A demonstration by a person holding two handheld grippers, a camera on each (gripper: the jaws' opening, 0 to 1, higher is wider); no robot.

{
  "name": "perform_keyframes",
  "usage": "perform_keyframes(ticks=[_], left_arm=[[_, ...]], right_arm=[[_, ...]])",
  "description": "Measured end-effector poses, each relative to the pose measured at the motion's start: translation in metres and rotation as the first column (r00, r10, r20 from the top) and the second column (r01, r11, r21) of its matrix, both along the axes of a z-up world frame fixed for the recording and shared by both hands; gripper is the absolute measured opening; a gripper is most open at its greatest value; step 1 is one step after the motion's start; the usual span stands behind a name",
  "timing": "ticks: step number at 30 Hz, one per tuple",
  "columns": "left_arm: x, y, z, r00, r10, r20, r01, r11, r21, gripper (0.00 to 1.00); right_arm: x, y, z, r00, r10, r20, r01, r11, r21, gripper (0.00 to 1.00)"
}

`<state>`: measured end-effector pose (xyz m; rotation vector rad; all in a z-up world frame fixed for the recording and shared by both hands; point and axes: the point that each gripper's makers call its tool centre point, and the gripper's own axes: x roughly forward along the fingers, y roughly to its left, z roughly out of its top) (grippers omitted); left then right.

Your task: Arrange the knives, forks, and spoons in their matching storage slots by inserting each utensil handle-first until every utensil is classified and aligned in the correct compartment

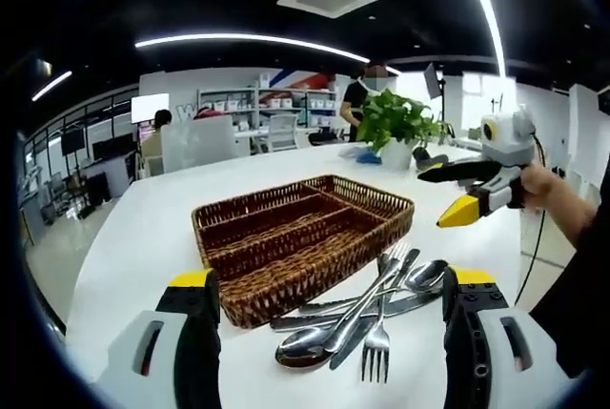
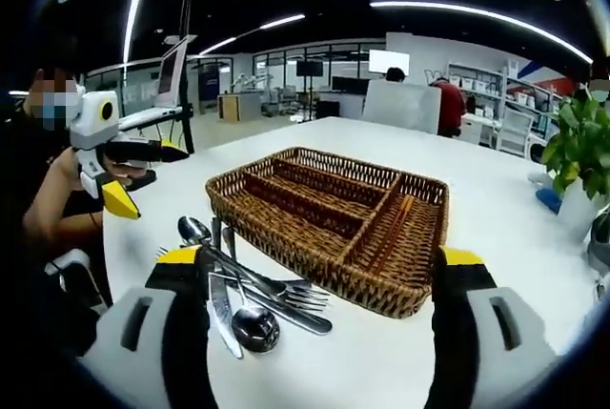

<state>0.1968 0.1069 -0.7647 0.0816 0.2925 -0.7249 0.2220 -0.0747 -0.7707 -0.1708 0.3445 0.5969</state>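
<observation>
A brown wicker tray (image 1: 286, 280) (image 2: 286, 230) with long divided compartments sits mid-table, and nothing lies in it. Beside it rests a loose pile of steel utensils (image 1: 367, 312) (image 2: 243, 287): spoons, forks and knives, crossed over each other. My left gripper (image 1: 331, 278) hangs open just before the tray and pile, nothing between its fingers. In the right gripper view it appears at the left (image 2: 157, 183), held by a hand, jaws apart. My right gripper (image 2: 321, 256) is open too, facing the tray from the opposite side, and shows in the left gripper view (image 1: 443, 192).
The white table (image 1: 143, 237) (image 2: 515, 218) is wide. A potted green plant (image 1: 396, 128) (image 2: 577, 156) stands at its far end beside a blue object (image 2: 548, 199). People, chairs, shelves and monitors fill the room behind.
</observation>
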Motion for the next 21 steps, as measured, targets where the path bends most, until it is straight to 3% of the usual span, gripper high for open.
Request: perform_keyframes(ticks=[21], left_arm=[[0.0025, 0.0034, -0.0053, 1.0, 0.013, -0.001, -0.013, 1.0, 0.012, 0.99]], right_arm=[[-0.0085, 0.0018, -0.0041, 1.0, 0.014, -0.007, -0.014, 1.0, -0.007, 1.0]])
